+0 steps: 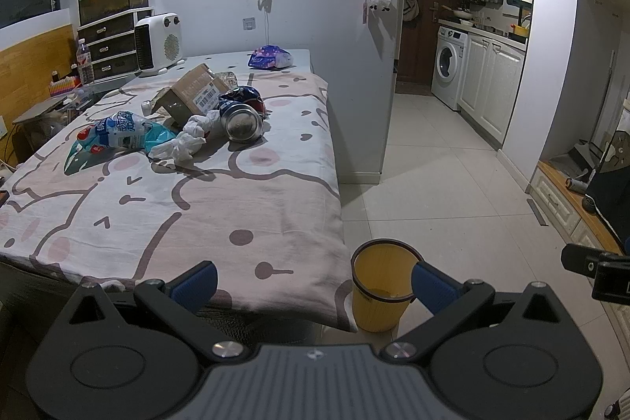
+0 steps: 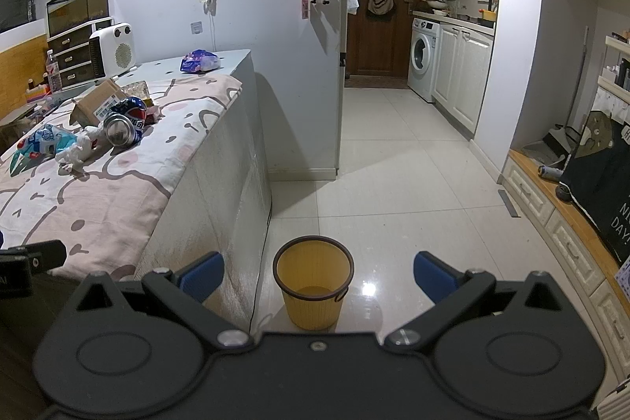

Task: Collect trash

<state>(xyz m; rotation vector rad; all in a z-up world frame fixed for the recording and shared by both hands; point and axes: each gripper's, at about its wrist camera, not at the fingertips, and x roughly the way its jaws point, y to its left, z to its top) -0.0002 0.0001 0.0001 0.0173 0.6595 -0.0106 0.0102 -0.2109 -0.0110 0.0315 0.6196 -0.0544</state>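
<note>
Well, both tools — left tool (image 1: 315,282), right tool (image 2: 319,274) — gape wide, empty (yellow bin (image 2: 313,286) beside the bed (image 1: 177,191)).

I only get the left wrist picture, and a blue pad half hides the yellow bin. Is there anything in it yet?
Observer: In the right wrist view the yellow bin shows its whole rim and a bare bottom. It looks empty.
Operator: And the other tool? I see only a black bit at my right edge.
Observer: The right tool is open, with nothing between its fingers.
Operator: What is the dark thing at the far right?
Observer: A black fabric piece printed with a cartoon bear and the letters "DAY".
</note>
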